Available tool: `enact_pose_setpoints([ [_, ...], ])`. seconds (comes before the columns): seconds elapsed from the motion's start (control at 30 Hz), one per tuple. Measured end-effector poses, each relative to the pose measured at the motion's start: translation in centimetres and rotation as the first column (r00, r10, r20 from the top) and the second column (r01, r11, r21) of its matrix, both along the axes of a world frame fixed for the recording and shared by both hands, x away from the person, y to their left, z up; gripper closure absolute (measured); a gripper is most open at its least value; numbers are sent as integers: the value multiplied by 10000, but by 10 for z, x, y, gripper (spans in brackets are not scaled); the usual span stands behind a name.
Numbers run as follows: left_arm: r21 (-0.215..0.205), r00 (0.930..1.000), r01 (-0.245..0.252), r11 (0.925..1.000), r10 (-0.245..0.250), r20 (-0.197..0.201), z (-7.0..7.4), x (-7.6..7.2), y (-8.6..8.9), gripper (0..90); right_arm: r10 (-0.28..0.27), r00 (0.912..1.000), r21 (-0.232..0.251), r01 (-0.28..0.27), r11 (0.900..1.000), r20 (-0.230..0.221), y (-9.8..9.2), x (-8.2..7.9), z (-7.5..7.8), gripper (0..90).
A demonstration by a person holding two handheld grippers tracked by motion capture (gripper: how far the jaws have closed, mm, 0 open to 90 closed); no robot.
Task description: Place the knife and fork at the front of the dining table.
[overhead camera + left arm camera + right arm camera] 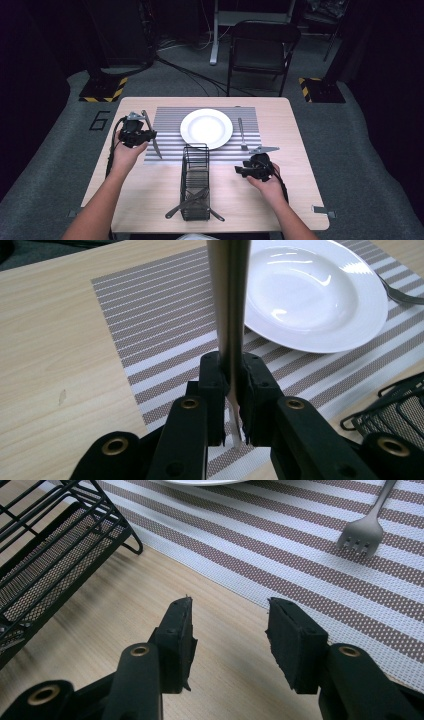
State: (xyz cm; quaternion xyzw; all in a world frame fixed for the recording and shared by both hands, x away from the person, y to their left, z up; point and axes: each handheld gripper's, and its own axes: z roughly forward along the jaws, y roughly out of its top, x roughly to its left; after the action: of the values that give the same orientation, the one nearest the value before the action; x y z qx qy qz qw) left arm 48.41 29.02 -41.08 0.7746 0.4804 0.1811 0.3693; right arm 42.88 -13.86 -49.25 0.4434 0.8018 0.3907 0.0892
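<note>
A black "6" (99, 120) marks the floor left of the table (150, 185).

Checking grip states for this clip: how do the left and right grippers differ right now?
The left gripper is shut on a knife, held above the striped placemat; the right gripper is open with nothing between its jaws. The left is beside the plate; the right is over bare table near the fork. Both are black and hand-held.
</note>
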Motion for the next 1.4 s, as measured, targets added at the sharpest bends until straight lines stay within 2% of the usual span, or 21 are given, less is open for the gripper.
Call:
enact_pose_setpoints([
  [0.03, -79, 10000, -38, 10000, 38, 3, -1, 1, 0, 809, 2, 10000, 1, -2, 10000, -9, 0, 0, 0, 526],
  [0.1, -525, 9998, -211, 9984, 210, -18, -4, 6, 1, 811, 5, 10000, -13, -5, 10000, -25, 0, 0, 0, 525],
  [0.13, -565, 9997, -191, 9982, 183, -151, -4, 8, 2, 812, -8, 10000, -23, 8, 10000, -26, 0, 1, -1, 525],
  [0.17, -687, 9995, -315, 9971, 314, -31, -5, 10, 1, 812, -2, 10000, -10, 2, 10000, -42, 0, 1, -1, 525],
  [0.23, -684, 9990, -429, 9967, 422, -127, -6, 13, 0, 811, -8, 10000, -4, 8, 10000, -40, 0, 1, -1, 524],
  [0.4, -884, 9982, -602, 9943, 599, -55, -10, 20, -3, 812, -2, 10000, 2, 2, 10000, -36, -1, 1, -1, 522],
  [0.8, -1419, 9925, -1045, 9843, 1124, 485, -26, 32, -17, 814, -54, 10000, 112, 54, 9999, -62, -3, 1, -1, 518],
  [0.87, -1447, 9922, -1073, 9836, 1153, 482, -27, 33, -17, 814, -39, 10000, 122, 39, 9999, -40, -4, 1, -1, 518],
  [0.97, -1644, 9902, -1237, 9786, 1326, 441, -31, 36, -19, 815, -45, 10000, 143, 46, 9999, -34, -4, 1, -1, 518],
  [1.13, -1488, 9871, -1544, 9767, 1589, 191, -40, 43, -20, 816, -117, 9997, 162, 120, 9998, -211, -4, 0, -1, 516],
  [1.33, -1818, 9825, -1830, 9661, 1862, 1, -52, 49, -21, 822, -112, 9999, 186, 114, 9998, -112, -6, 1, -1, 516],
  [1.4, -1644, 9824, -1843, 9690, 1865, -16, -53, 51, -22, 823, -98, 9998, 205, 101, 9997, -147, -7, 1, -1, 517],
])
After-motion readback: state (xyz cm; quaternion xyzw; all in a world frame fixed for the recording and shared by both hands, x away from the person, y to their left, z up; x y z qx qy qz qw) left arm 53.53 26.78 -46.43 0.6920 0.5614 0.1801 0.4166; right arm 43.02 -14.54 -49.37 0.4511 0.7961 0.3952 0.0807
